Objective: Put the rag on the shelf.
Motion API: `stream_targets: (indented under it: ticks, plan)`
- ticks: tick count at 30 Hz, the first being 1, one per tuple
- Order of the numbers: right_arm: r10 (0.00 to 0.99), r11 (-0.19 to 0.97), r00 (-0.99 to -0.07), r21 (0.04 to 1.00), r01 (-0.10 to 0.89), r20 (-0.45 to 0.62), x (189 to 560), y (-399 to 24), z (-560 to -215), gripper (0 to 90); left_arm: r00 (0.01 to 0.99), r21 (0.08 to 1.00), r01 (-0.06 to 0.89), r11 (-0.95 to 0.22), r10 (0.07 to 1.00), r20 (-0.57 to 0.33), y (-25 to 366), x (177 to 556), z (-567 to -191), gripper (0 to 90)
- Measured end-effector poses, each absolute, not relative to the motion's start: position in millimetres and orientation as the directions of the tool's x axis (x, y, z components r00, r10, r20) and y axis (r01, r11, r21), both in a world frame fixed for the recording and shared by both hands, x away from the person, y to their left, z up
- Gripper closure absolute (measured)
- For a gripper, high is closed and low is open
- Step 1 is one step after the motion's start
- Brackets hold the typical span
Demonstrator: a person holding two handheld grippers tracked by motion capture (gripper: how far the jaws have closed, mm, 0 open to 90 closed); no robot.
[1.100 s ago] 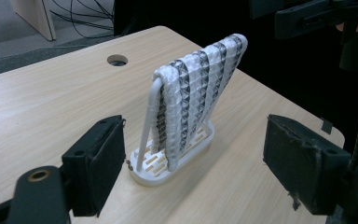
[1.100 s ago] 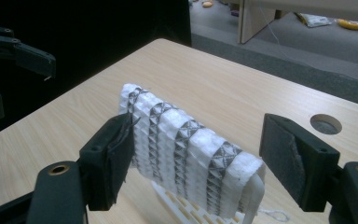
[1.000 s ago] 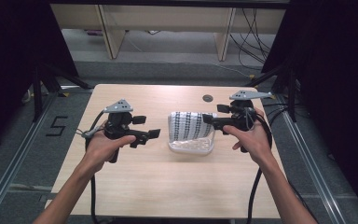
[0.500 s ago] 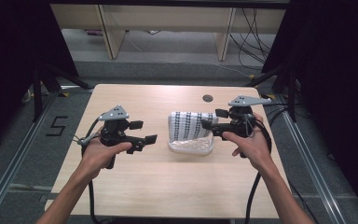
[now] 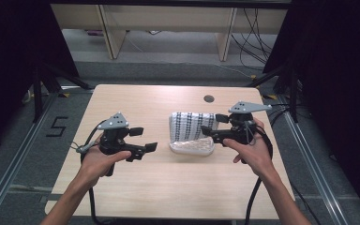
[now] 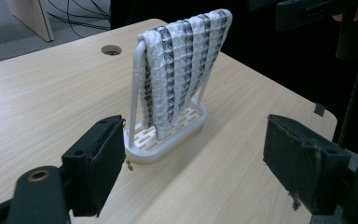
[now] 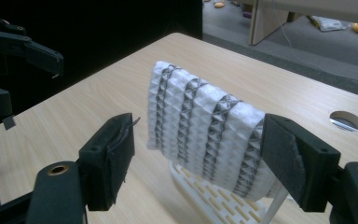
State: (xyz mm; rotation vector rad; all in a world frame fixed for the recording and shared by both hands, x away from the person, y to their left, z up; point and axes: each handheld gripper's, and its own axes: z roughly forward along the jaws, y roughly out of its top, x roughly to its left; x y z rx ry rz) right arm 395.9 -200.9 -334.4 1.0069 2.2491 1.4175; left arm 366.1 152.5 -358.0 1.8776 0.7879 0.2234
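A white waffle cloth with dark stripes (image 5: 191, 125) hangs over a small white plastic rack (image 5: 192, 147) at the middle of the wooden table (image 5: 178, 187). My left gripper (image 5: 144, 139) hovers to its left, jaws open and aimed at the rack (image 6: 168, 140) and cloth (image 6: 182, 70), with a gap of table between them. My right gripper (image 5: 214, 125) stands at the cloth's right end. In the right gripper view its open jaws (image 7: 205, 149) straddle the cloth (image 7: 200, 126) and the pads are not pressing it. The rack's slotted base (image 7: 209, 196) shows below.
A round cable hole (image 5: 209, 98) sits near the table's far edge. Dark curtains flank both sides. A "5" floor mark (image 5: 56, 126) lies left of the table, and cables (image 5: 253, 42) and wooden furniture legs stand beyond. Bare tabletop lies in front of the rack.
Both hands have drifted slightly toward the table's near edge. The jaws of both grippers stand as wide as before, and the cloth and rack have not moved.
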Motion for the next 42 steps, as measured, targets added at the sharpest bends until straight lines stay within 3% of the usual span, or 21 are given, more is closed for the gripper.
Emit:
stream_targets:
  ticks: [13,18,23,31,33,42]
  plan:
    - [0.680,0.247,-0.716,0.870,0.427,0.158,385,-198,-343,27.2,0.779,0.872,0.406,-0.275,0.603,-0.172,151,353,-369,20.2]
    - [0.674,0.268,-0.729,0.881,0.391,0.119,382,-199,-345,26.9,0.781,0.869,0.408,-0.281,0.600,-0.172,150,350,-374,20.0]
    - [0.672,0.262,-0.724,0.865,0.427,0.153,374,-198,-347,26.4,0.784,0.868,0.407,-0.283,0.596,-0.173,150,348,-378,19.4]
    - [0.657,0.283,-0.745,0.878,0.386,0.116,372,-200,-352,25.6,0.788,0.868,0.408,-0.284,0.589,-0.179,149,342,-384,19.3]
    - [0.671,0.263,-0.725,0.865,0.427,0.154,368,-199,-353,25.6,0.785,0.865,0.410,-0.288,0.594,-0.174,149,341,-385,19.3]
    - [0.655,0.273,-0.742,0.870,0.410,0.144,365,-200,-361,25.6,0.788,0.861,0.416,-0.294,0.589,-0.179,149,337,-394,19.2]
